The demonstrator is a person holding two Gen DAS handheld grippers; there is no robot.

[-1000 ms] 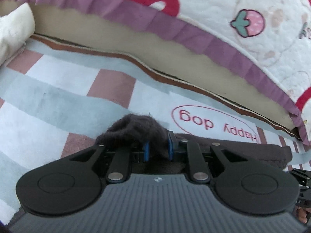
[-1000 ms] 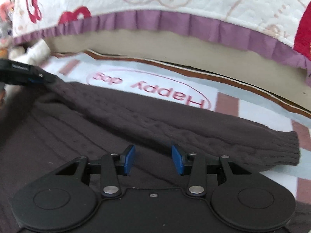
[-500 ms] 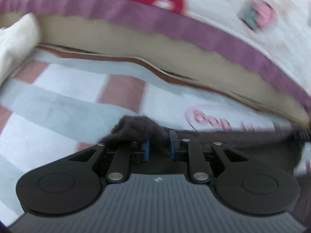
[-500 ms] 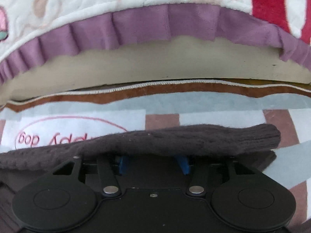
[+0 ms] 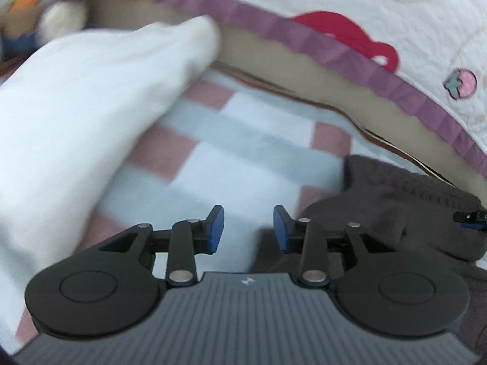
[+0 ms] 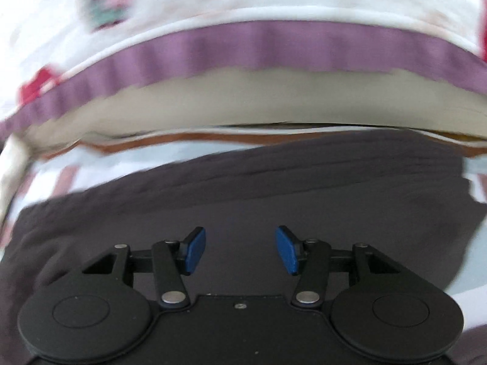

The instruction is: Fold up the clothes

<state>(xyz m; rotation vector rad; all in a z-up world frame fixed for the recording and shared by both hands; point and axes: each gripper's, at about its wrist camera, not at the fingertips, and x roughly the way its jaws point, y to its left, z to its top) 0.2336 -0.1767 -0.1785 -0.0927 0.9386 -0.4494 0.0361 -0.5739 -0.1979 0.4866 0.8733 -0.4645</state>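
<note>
While the left gripper (image 5: 248, 228) is opening, nothing sits between its fingers; the dark brown sweater (image 5: 404, 210) lies just right of them on the checked blanket (image 5: 243, 140). Right gripper (image 6: 240, 251) fingers stand apart, empty, over the sweater's flat body (image 6: 274, 200). White pillow (image 5: 76, 115) to the left, blurred. Beyond: purple-frilled quilt (image 5: 380, 9). Right gripper's tip cut off at the left view's right edge.

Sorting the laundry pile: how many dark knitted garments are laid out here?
1: a dark brown knitted sweater on the checked blanket, right of the left gripper, under the right gripper. More may lie outside the views.
</note>
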